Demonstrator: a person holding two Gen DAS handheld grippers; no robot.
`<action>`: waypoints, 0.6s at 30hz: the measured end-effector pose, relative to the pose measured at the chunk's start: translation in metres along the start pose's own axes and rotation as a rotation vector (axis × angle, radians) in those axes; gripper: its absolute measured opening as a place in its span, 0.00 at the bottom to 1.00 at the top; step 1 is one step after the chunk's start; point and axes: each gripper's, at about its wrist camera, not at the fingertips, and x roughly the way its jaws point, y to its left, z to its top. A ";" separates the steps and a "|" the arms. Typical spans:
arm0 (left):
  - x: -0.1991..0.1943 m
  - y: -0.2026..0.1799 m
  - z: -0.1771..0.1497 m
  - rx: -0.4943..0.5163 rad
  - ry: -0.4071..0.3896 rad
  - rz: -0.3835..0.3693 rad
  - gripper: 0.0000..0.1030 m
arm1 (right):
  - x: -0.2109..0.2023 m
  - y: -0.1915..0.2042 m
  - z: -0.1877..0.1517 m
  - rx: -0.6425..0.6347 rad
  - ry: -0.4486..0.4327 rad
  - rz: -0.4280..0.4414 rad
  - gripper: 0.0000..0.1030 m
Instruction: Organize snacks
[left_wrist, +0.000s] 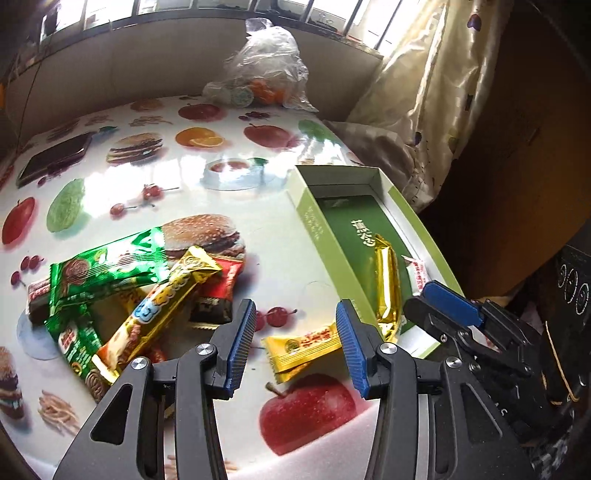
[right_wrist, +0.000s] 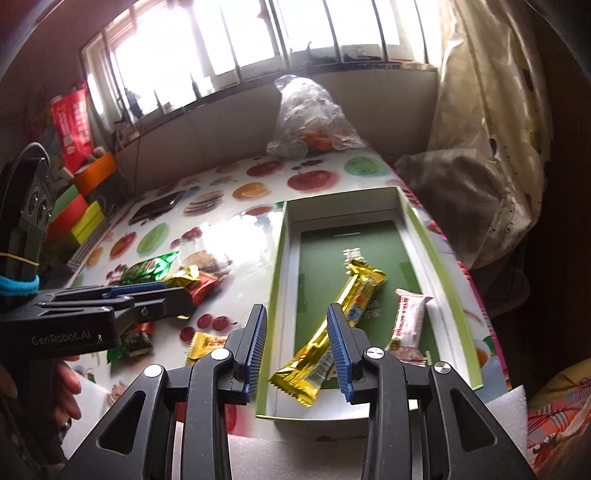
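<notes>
A shallow green box lies open on the fruit-print table. Inside it rest a long gold bar and a pink-white packet. My right gripper is open over the box's near end, and the gold bar lies loose below its right finger. In the left wrist view the right gripper hovers by that bar. My left gripper stands open over a small yellow packet lying flat on the table. To its left is a pile of green, gold and red wrappers.
A clear plastic bag sits at the table's far edge and a dark phone at the far left. Coloured boxes stack beyond the left side. A curtain hangs to the right. A person's hand holds the left gripper.
</notes>
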 end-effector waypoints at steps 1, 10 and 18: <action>-0.002 0.005 -0.001 -0.004 -0.006 0.014 0.45 | 0.003 0.005 -0.001 -0.018 0.013 0.017 0.36; -0.015 0.057 -0.008 -0.097 -0.033 0.069 0.45 | 0.025 0.052 -0.010 -0.250 0.117 0.088 0.49; -0.018 0.086 -0.013 -0.138 -0.036 0.103 0.45 | 0.049 0.071 -0.016 -0.404 0.216 0.078 0.52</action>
